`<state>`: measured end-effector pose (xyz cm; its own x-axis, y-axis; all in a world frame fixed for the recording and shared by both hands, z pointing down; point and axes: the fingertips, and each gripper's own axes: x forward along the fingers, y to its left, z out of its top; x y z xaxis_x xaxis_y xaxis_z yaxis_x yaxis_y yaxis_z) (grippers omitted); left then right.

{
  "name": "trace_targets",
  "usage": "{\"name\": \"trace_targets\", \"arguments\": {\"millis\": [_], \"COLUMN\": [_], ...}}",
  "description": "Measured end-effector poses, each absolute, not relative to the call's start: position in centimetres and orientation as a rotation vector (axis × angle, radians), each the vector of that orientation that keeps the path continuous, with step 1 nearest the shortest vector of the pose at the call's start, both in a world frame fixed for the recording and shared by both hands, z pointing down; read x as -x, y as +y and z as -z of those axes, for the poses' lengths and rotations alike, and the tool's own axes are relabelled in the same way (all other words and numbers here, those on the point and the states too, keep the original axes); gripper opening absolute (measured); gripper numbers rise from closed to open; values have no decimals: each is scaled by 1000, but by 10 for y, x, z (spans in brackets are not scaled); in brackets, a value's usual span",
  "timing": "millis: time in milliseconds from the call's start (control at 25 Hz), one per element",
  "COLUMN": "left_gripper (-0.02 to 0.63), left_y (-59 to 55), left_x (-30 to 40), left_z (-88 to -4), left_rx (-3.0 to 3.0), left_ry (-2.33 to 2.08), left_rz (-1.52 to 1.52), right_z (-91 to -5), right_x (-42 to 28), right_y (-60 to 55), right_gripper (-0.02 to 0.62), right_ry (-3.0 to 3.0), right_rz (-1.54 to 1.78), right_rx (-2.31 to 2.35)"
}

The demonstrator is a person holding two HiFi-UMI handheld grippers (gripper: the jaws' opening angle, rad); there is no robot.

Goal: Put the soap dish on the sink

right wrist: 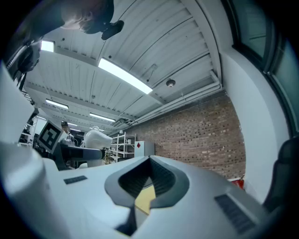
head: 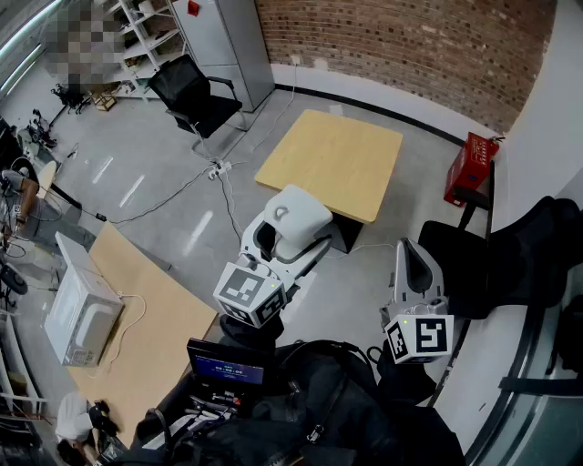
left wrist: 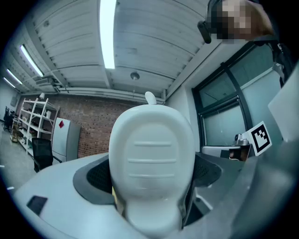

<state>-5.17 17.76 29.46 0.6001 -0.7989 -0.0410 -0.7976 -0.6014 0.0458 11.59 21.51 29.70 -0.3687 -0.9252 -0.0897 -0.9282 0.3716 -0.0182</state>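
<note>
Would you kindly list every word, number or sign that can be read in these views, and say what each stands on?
No words or numbers are legible.
Screen: pale lines on blue, too small to read.
Red diamond sign on the grey cabinet: no readable print.
Left marker cube and right marker cube: black-and-white square patterns, no letters.
Soap dish: plain white, no print.

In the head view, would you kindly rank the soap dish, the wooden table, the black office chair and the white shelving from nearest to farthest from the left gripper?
1. Soap dish, held in the left gripper.
2. Wooden table, just ahead.
3. Black office chair, farther off, to the left.
4. White shelving, far top left.
</note>
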Motion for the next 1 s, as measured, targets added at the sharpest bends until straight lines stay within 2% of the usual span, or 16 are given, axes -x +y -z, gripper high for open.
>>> {"name": "trace_targets", "arguments": {"millis": [520, 1000], "left_gripper": [472, 472], "left_y": [178, 178], "left_x": [28, 18], "left_z": [-301, -311], "left_rx": [-2757, -2730], "left_ry": [-1404, -1329], "left_rz": [111, 137], "right_z": [-315, -325], "right_x": [-149, -147], "right_y": [218, 215], "right_gripper": [5, 5], "right_ry": [2538, 2575], "right_rz": [11, 51], "right_rx": [1718, 1693]}}
